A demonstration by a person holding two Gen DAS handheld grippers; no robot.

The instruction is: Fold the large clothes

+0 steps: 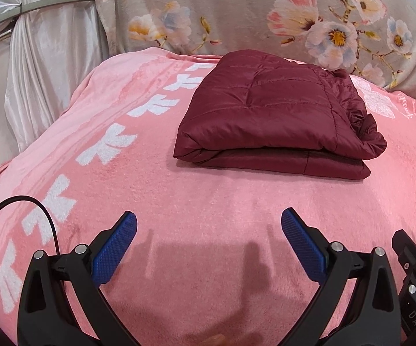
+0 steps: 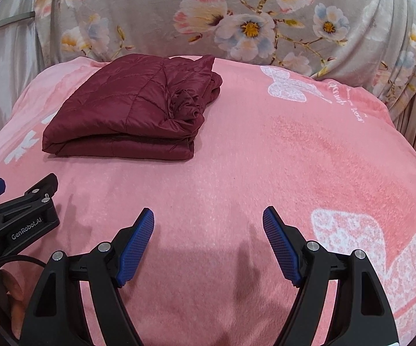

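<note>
In the left wrist view, the left claw (image 1: 209,226) stood spread wide, its blue fingers (image 1: 115,249) apart and pinching nothing, above the pink blanket (image 1: 208,201) that covered the bed. Ahead of it, well apart from the fingertips, the maroon quilted jacket (image 1: 271,112) lay folded into a flat stack, its bunched end toward the right. A black cable (image 1: 39,206) curved in at the lower left, and grey floral fabric (image 1: 251,8) rose behind the bed. In the right wrist view, the right claw (image 2: 208,223) was likewise spread, empty, over the blanket. The folded jacket (image 2: 130,106) sat to the upper left, far from the pads. The other claw's black body (image 2: 20,219) showed at the left edge, beside white butterfly prints (image 2: 290,85).
</note>
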